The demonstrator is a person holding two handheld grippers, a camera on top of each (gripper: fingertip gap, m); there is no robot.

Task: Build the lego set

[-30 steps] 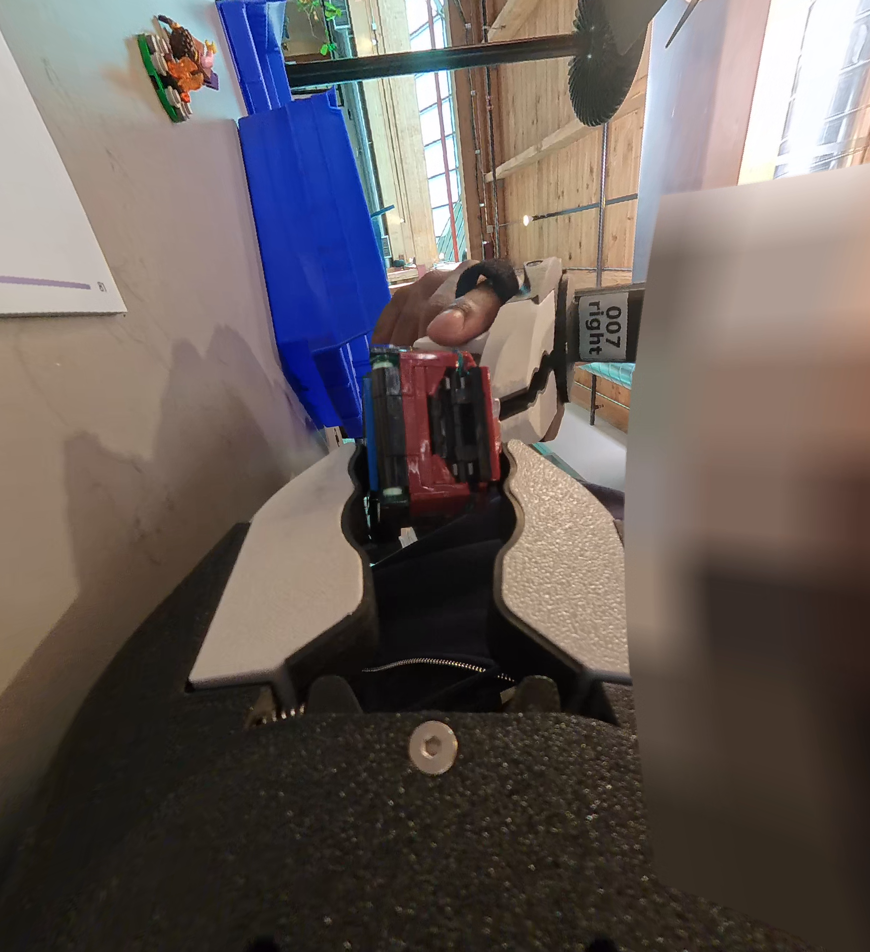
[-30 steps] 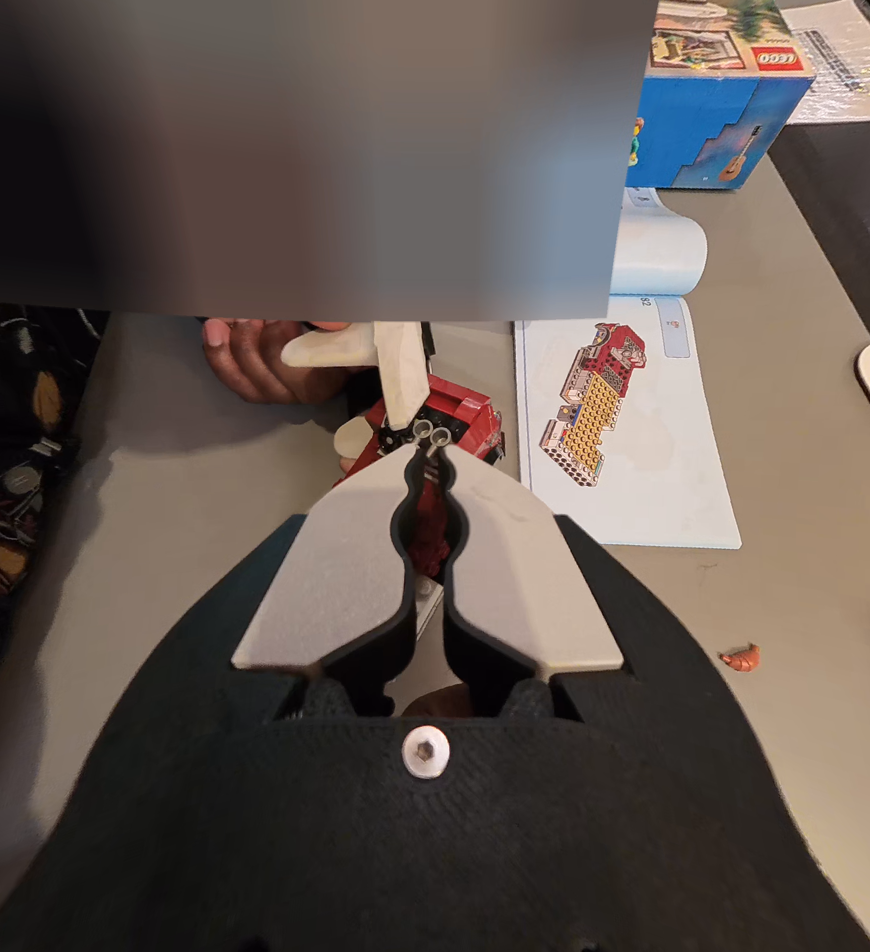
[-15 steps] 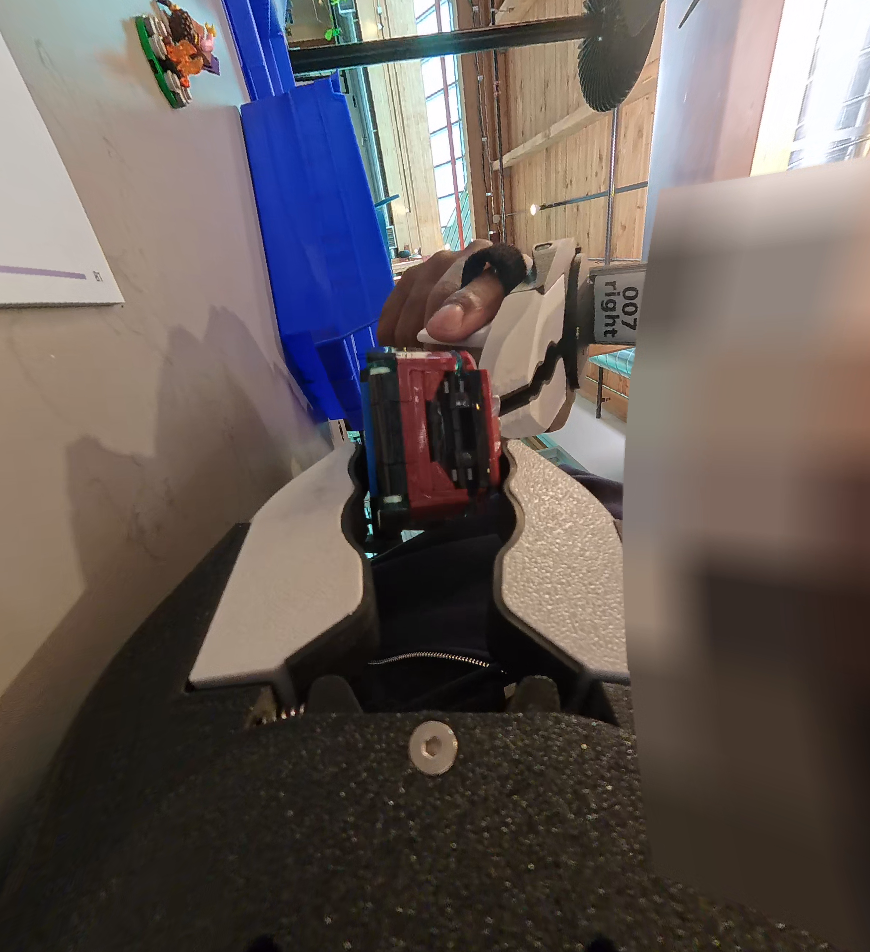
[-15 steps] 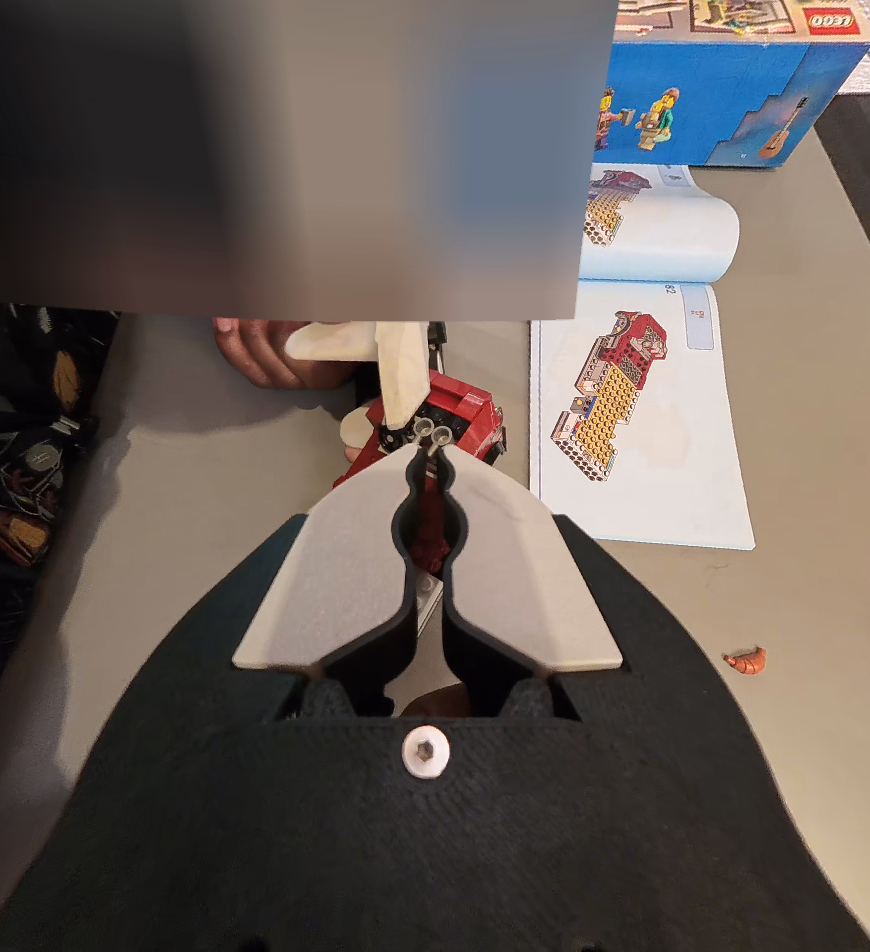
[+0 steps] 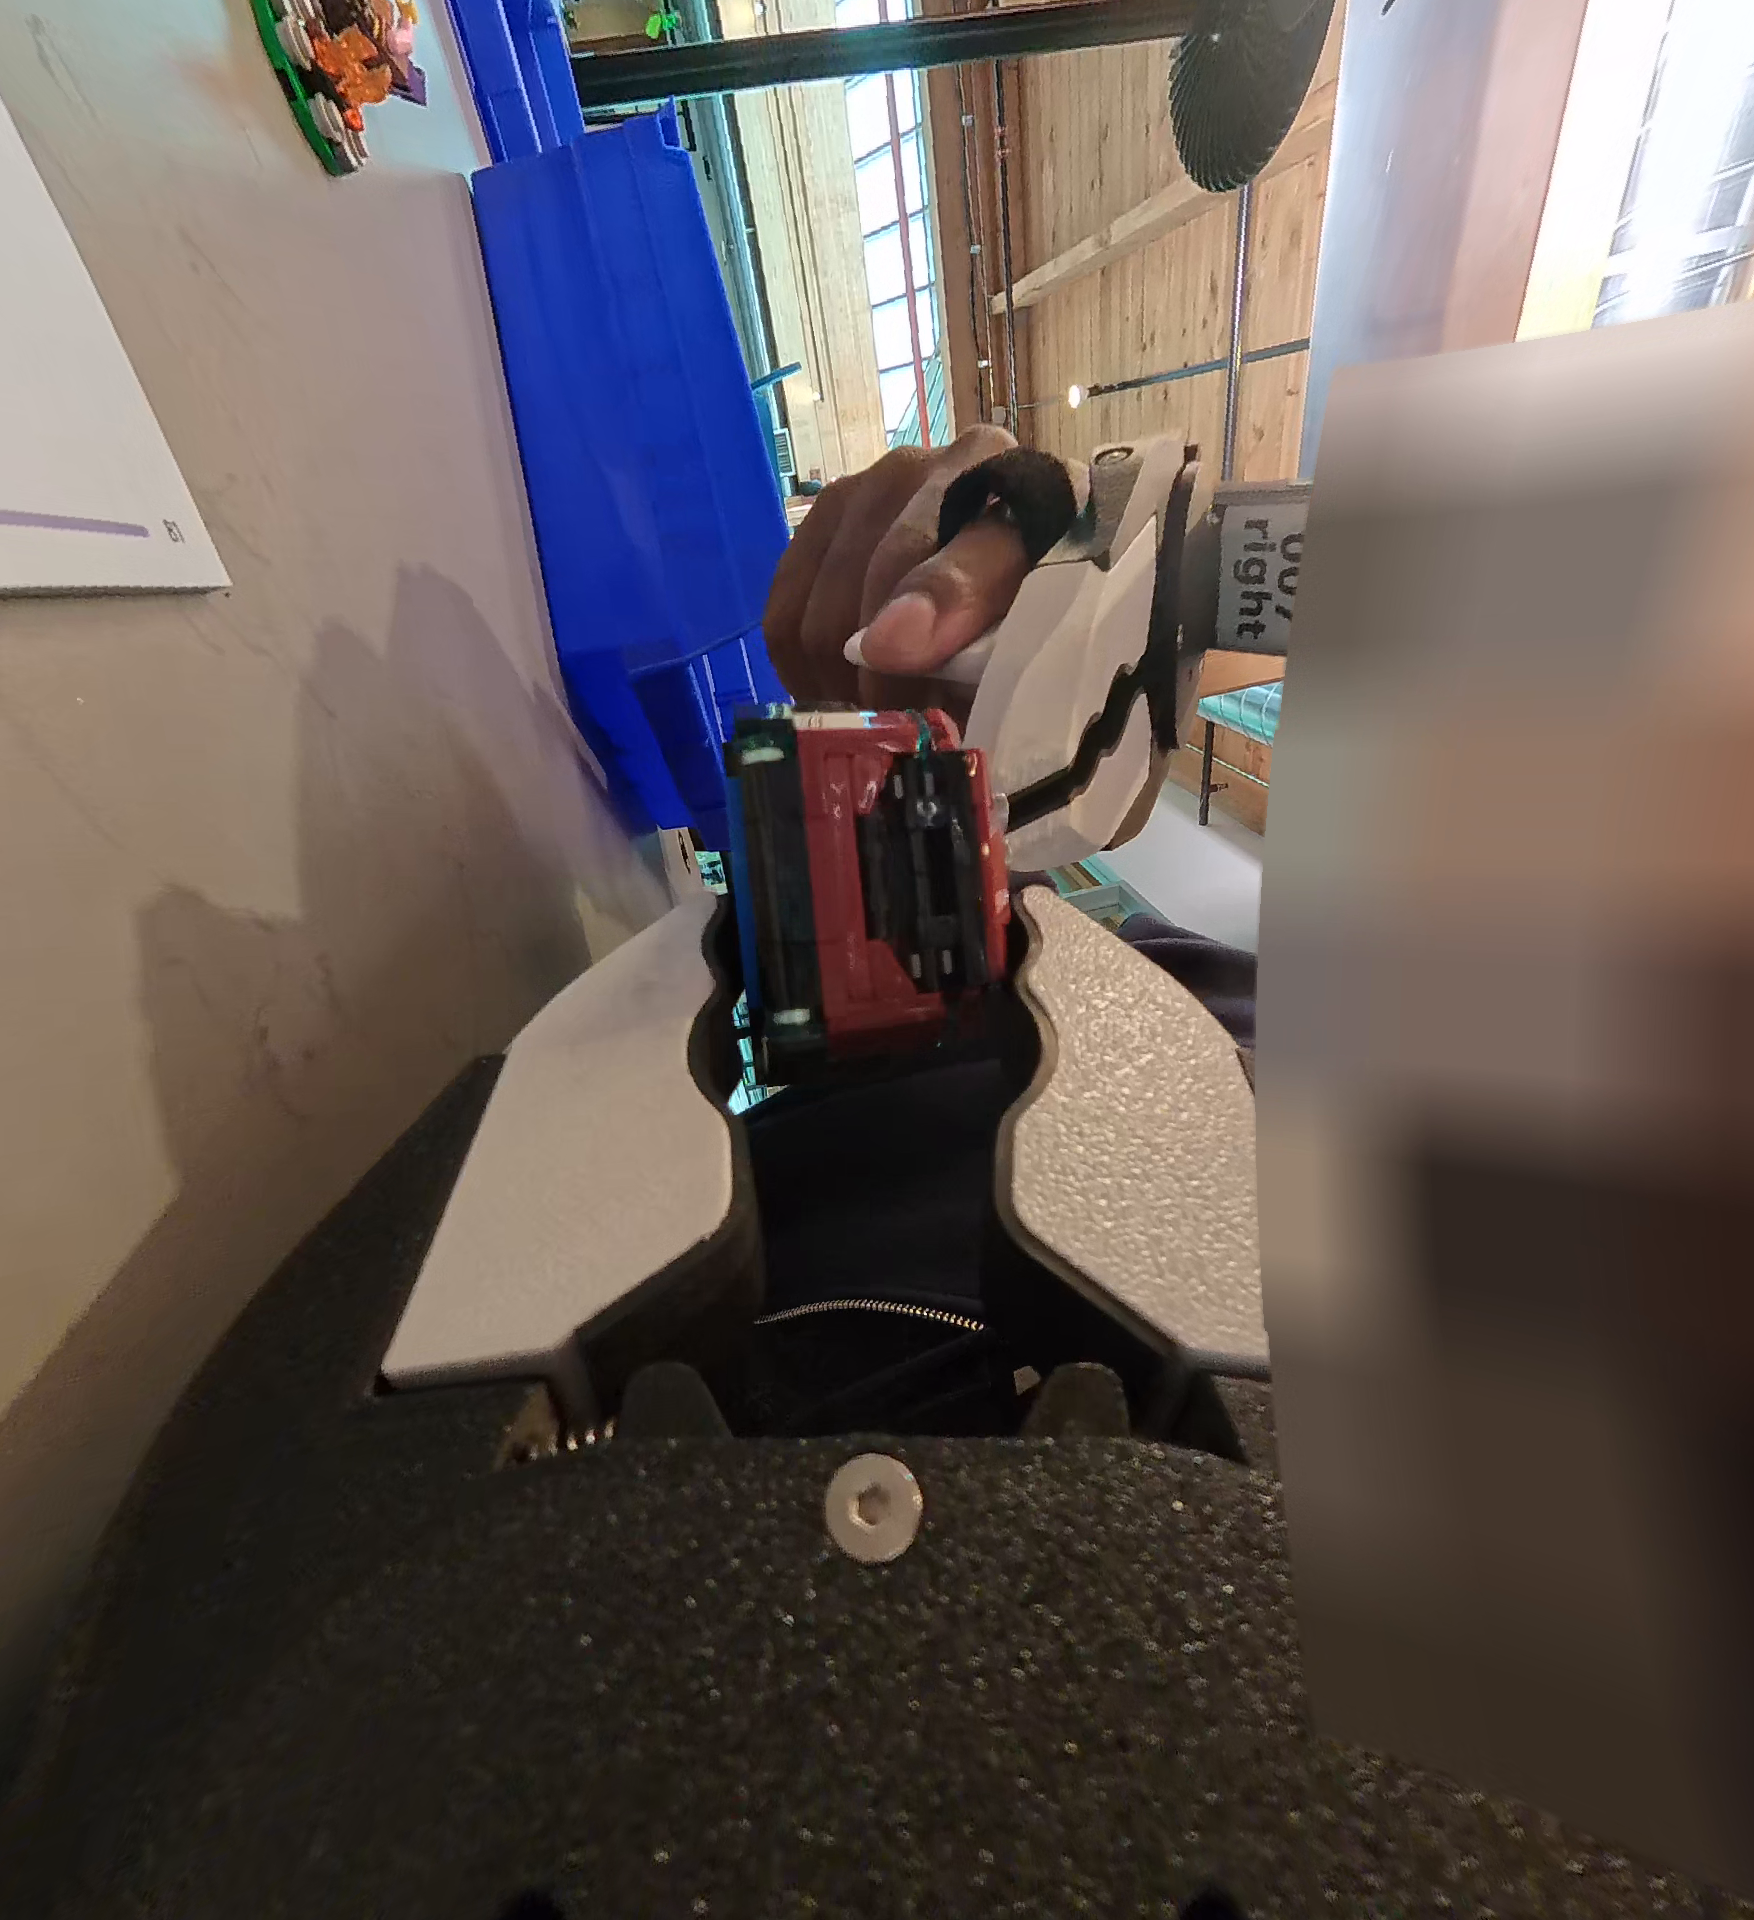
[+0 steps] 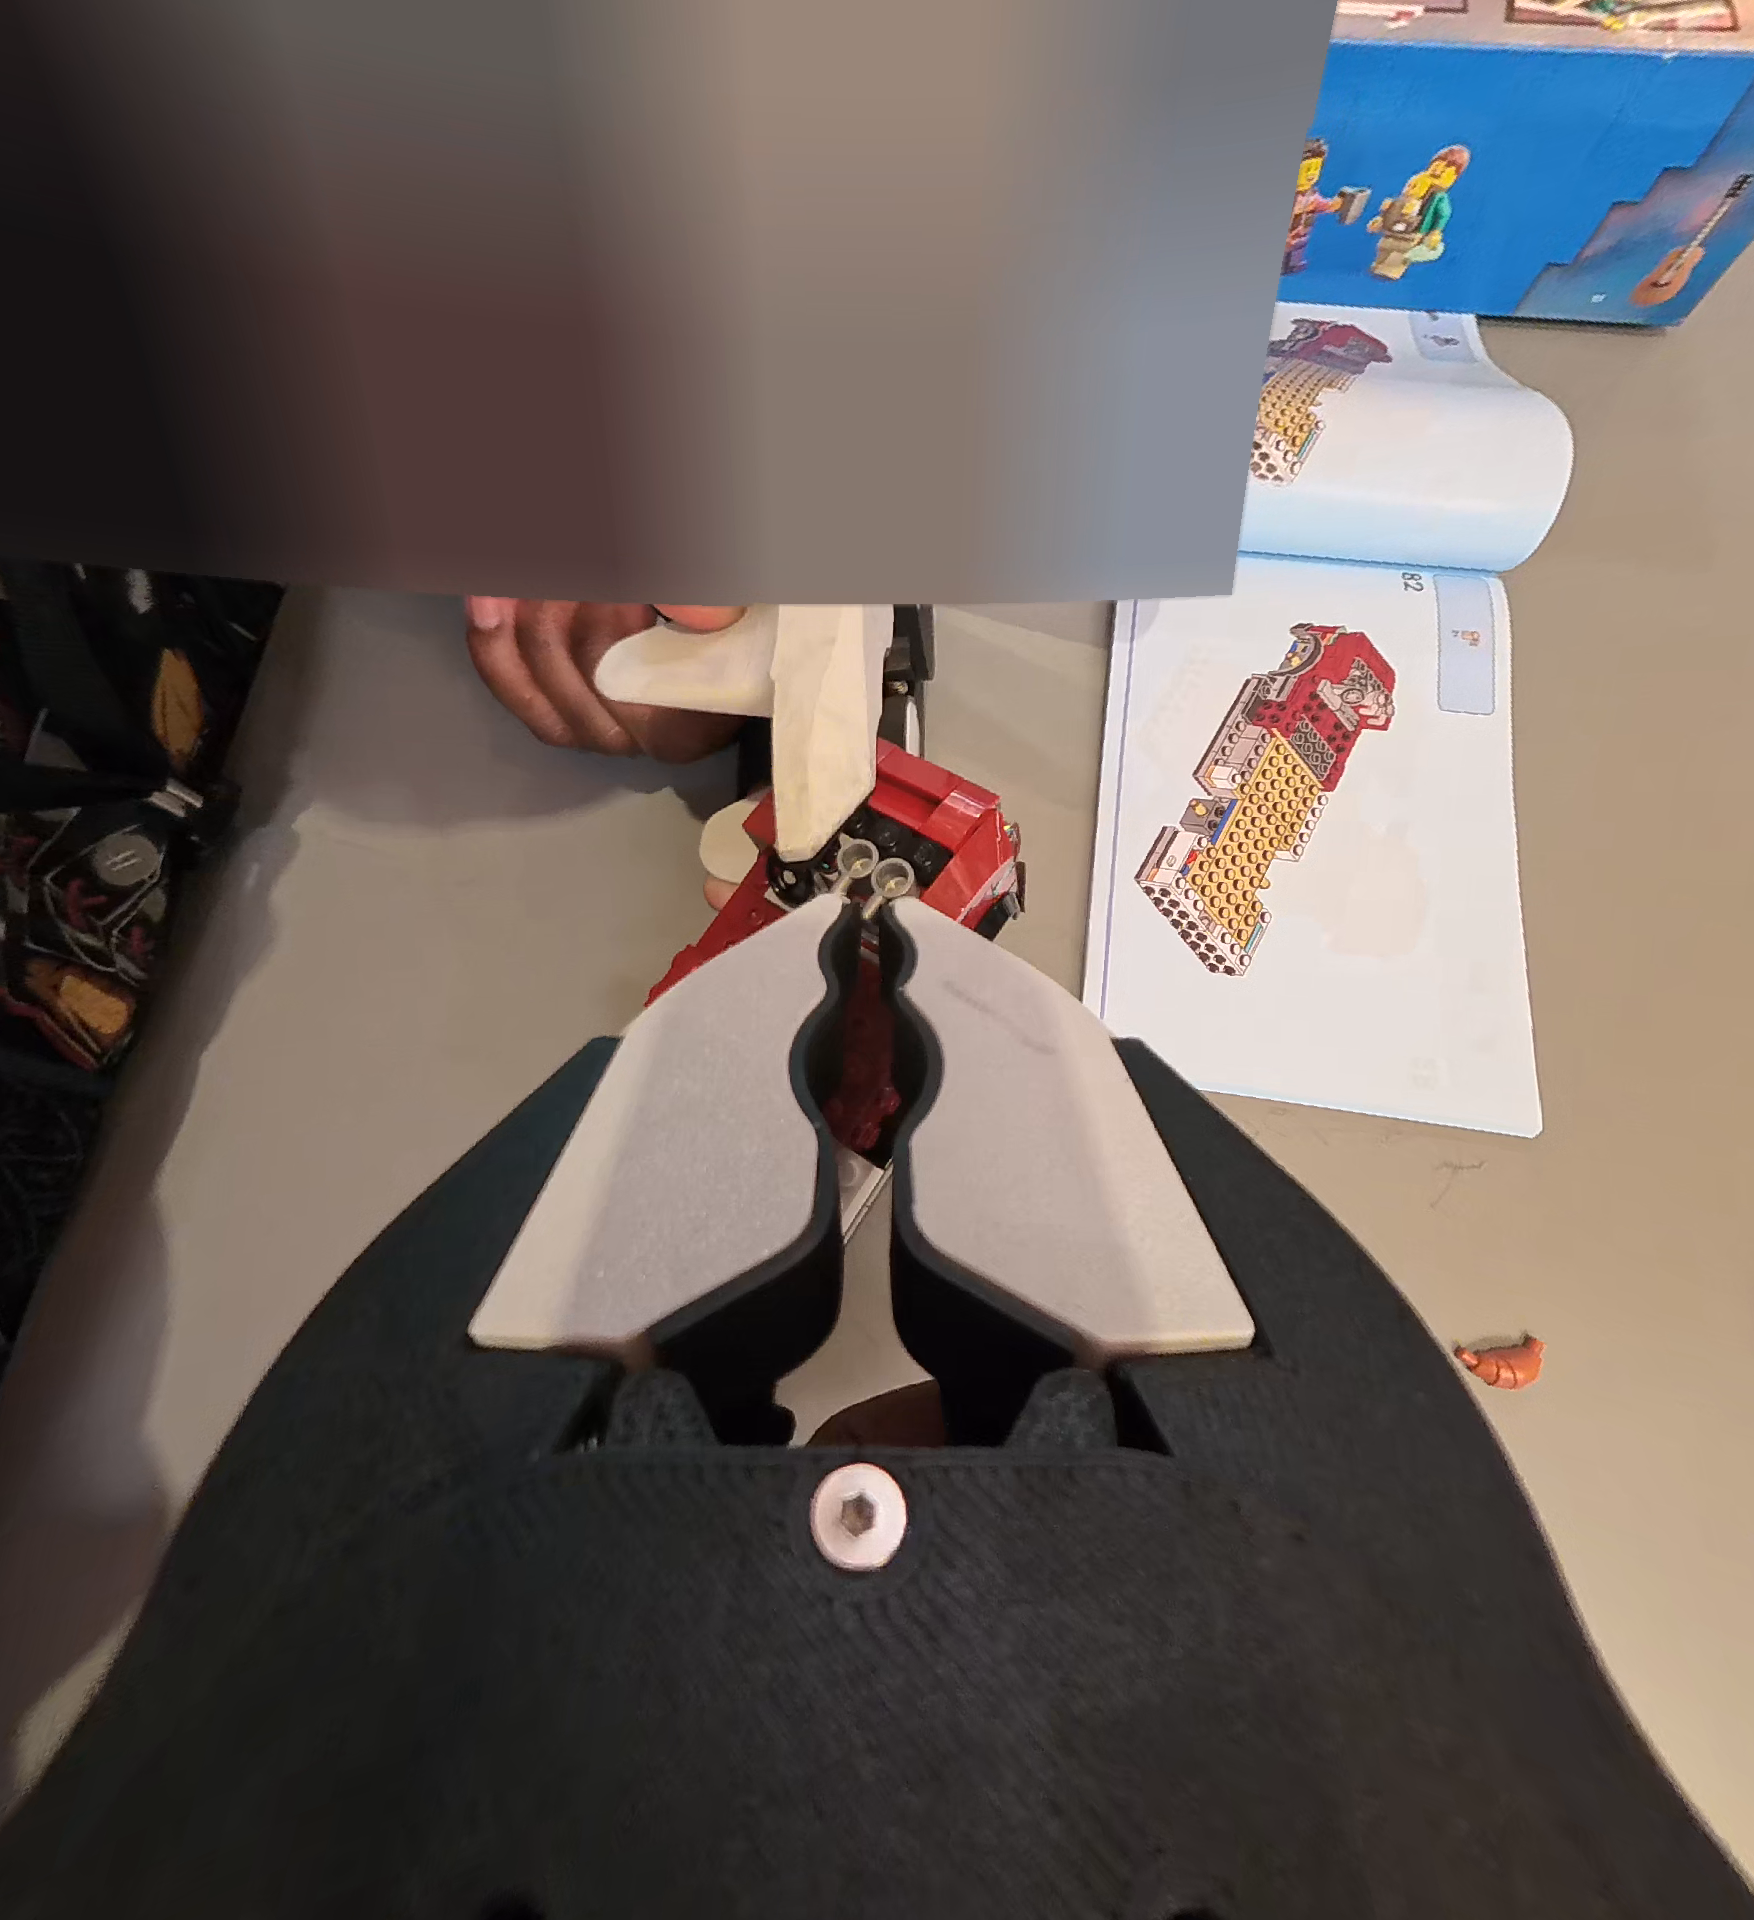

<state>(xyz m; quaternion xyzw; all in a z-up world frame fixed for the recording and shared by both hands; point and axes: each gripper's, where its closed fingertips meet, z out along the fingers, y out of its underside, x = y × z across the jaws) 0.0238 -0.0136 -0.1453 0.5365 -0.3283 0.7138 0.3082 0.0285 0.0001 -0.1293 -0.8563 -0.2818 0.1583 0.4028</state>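
Red brick vehicle [image 5: 868, 883] sits clamped between the left tongs [image 5: 868, 925], above the grey surface [image 6: 416, 935]. The right tongs [image 6: 868, 909] pinch a small clear double-cup piece [image 6: 875, 871] against its black studs. Right of the vehicle lie an open instruction booklet [image 6: 1372, 987], a blue box [image 6: 1538, 177] and an orange croissant piece [image 6: 1501, 1363].

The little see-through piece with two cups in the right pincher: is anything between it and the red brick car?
Nothing visible. The small clear piece, pinched at the right gripper tips, sits right at the black studs on the red brick model. The left gripper clamps the model's sides, beside that spot.
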